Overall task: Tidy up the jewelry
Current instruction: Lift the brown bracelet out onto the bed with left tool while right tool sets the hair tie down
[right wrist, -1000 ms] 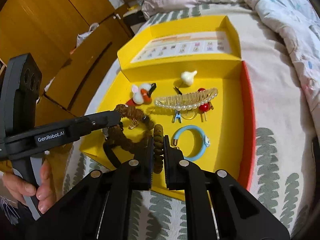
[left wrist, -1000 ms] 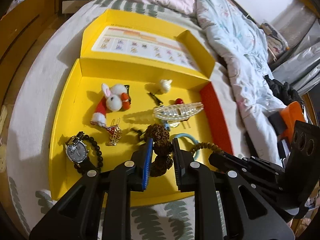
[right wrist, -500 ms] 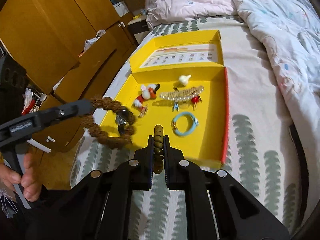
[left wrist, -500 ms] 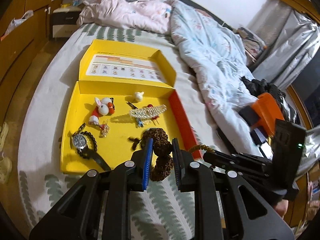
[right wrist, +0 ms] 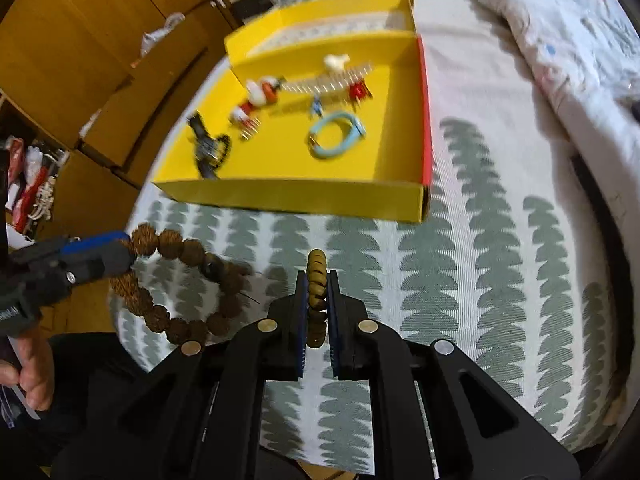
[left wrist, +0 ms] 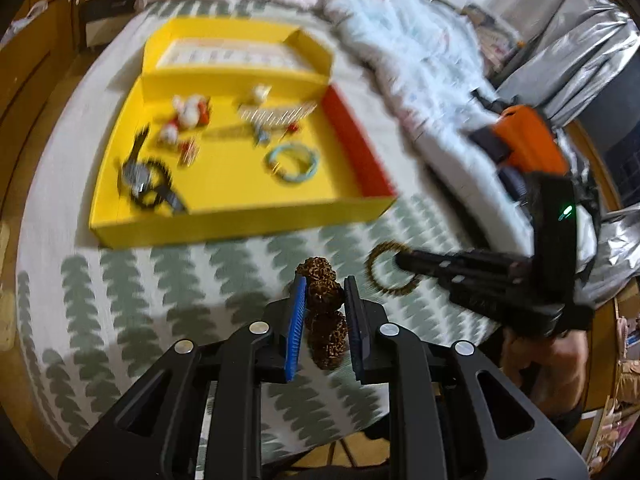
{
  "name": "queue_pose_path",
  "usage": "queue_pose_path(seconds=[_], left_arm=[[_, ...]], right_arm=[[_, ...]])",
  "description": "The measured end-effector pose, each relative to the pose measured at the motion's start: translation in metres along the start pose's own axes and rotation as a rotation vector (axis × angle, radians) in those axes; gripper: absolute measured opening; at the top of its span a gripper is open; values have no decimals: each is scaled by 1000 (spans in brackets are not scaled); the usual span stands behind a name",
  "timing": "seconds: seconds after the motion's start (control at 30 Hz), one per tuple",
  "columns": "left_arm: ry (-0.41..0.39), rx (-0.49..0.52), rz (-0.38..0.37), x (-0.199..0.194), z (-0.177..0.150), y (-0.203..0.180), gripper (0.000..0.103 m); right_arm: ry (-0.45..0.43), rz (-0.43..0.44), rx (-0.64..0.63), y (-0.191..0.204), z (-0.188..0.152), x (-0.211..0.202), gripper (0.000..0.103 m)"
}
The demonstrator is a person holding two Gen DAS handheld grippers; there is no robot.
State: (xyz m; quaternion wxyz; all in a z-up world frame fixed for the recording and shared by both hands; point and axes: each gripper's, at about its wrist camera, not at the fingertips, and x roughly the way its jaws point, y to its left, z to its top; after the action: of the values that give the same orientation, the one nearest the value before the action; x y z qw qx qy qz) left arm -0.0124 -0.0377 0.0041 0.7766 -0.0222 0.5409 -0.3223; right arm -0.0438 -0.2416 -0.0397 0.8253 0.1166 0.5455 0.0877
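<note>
My left gripper (left wrist: pixel 322 294) clamps the knobbly bead bracelet (left wrist: pixel 322 308), my right gripper (right wrist: pixel 317 296) the smaller bracelet (right wrist: pixel 316 300); both limp, light, best pinched across beads.

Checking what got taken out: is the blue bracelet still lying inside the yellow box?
Yes, the blue bracelet lies on the floor of the yellow box, near its red side.

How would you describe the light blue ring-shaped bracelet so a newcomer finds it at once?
Find the shallow yellow cardboard tray lying on the leaf-patterned bedspread. The light blue ring-shaped bracelet lies flat towards the tray's red side wall. It is the only pale blue hoop there.
</note>
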Motion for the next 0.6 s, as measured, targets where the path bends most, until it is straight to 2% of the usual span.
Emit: queue_pose_path(seconds=[0.17,0.43,0.6], left_arm=[[100,-85,65,40,-7,40,20],[82,-91,219,46,-9,68,20],[81,-87,290,45,-14,80,20]], right_arm=[[92,-39,39,-20,3,40,10],[136,-116,59,-39,3,59,11],[148,-202,43,-42,0,58,18]])
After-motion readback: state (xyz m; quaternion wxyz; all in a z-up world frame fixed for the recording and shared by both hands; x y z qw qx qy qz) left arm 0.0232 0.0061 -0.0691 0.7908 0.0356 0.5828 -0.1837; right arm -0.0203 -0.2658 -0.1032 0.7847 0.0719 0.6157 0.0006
